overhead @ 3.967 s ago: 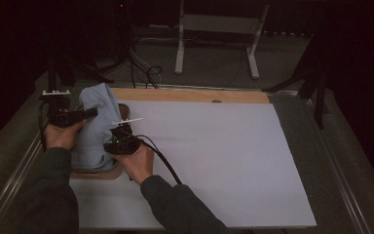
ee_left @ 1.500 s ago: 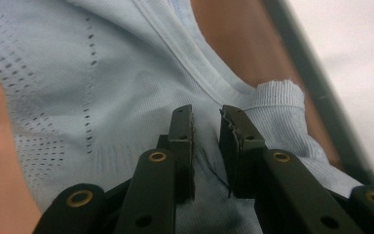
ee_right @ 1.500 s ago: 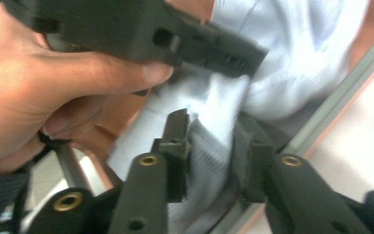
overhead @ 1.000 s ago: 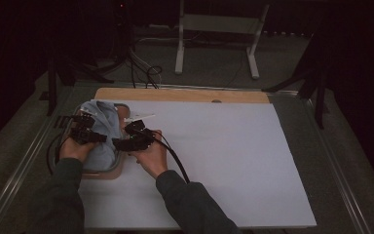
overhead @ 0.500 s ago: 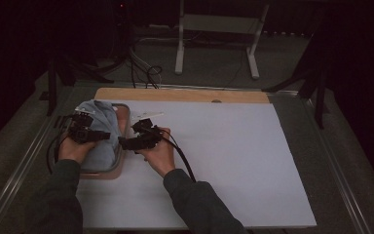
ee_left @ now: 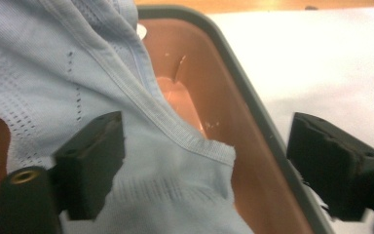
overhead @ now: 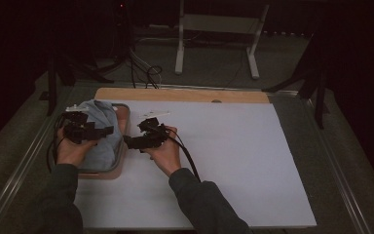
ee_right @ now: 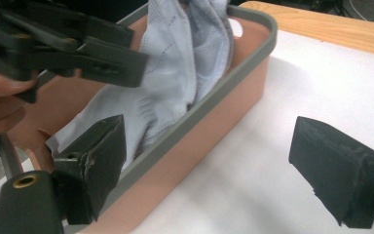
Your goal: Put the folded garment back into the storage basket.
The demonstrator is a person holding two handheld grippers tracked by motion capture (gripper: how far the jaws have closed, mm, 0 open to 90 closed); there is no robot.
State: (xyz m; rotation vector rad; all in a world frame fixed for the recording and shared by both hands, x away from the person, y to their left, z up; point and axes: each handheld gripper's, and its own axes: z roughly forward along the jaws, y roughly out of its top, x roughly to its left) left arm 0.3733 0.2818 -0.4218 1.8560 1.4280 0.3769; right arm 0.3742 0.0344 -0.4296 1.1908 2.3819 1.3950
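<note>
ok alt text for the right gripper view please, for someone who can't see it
A pale blue garment lies bunched in a salmon-coloured bin with a grey rim, which stands on a white table cover. The right gripper, its two black jaws wide open with nothing between them, frames the bin's near wall. At upper left, the left gripper hovers over the garment.

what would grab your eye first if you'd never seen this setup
The pale blue garment bunched in the salmon-coloured bin with a grey rim, at the left edge of the white sheet. Next, the left gripper above the cloth and the right gripper just beside the bin; both have just been opening and stand wide, with cloth and rim between the left one's jaws but not pinched.
</note>
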